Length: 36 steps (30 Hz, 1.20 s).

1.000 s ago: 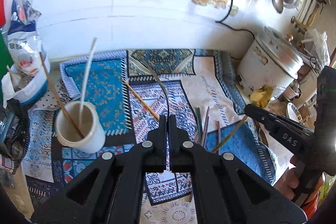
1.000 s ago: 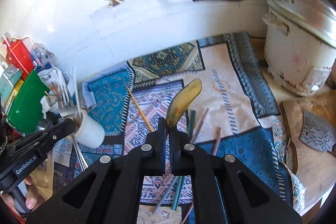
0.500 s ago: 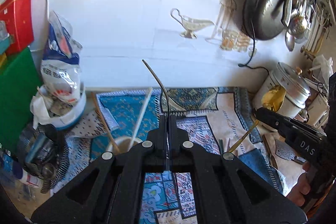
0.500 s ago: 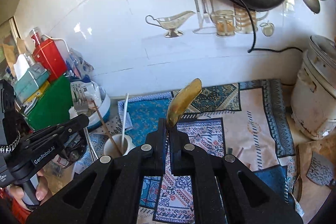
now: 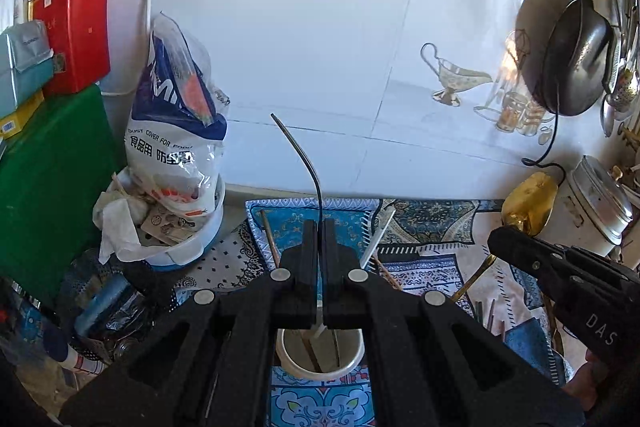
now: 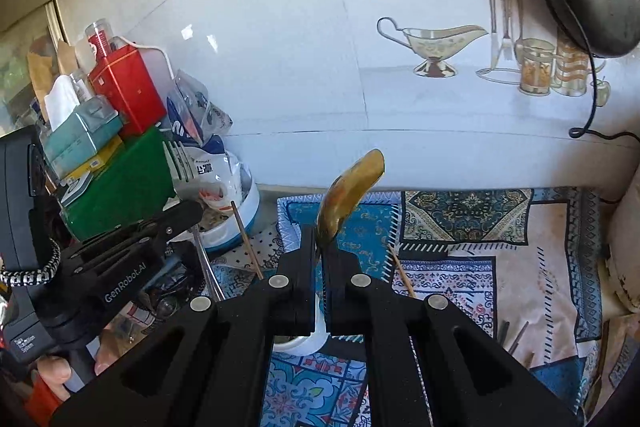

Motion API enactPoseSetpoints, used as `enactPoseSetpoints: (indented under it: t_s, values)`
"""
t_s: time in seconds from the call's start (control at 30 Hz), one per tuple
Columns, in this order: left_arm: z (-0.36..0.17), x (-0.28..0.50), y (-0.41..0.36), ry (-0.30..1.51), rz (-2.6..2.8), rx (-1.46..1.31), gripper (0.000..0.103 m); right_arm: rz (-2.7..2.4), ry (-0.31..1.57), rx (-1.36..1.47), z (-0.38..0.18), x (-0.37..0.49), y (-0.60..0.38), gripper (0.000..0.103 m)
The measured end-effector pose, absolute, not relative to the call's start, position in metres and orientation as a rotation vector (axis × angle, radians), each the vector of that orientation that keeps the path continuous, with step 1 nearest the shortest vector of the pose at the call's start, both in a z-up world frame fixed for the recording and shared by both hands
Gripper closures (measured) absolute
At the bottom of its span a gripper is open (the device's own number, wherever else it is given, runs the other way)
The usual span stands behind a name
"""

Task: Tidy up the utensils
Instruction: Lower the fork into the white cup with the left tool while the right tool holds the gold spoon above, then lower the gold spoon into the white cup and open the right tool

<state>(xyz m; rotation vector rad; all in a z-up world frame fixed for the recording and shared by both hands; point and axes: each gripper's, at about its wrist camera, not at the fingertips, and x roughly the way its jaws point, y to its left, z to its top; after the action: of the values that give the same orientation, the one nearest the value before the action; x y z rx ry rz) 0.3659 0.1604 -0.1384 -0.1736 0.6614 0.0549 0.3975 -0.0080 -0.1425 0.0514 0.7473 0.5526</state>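
The left gripper [image 5: 319,227] is clamped on a fork [image 5: 298,151] directly above the white cup [image 5: 320,359], whose rim shows between its arms, while the right gripper [image 6: 319,231] pinches a gold spoon [image 6: 352,187] just beside, over the mat [image 6: 460,219].

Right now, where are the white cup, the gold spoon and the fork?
white cup [image 5: 320,367], left wrist view, near rim.
gold spoon [image 6: 352,187], right wrist view, bowl.
fork [image 5: 300,155], left wrist view, curved metal handle.
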Motion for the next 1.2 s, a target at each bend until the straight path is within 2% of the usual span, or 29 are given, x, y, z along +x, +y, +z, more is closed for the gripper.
enactPoseSetpoints:
  t_s: [0.57, 1.2]
  values:
    - [-0.228, 0.389, 0.175, 0.807, 0.052, -0.179, 0.103, 0.551, 0.957, -0.043, -0.222, 0.427, 0.038, 0.1]
    - [-0.237, 0.373, 0.172, 0.978, 0.001, -0.181, 0.102, 0.592, 1.085, -0.079, -0.237, 0.427, 0.04, 0.097]
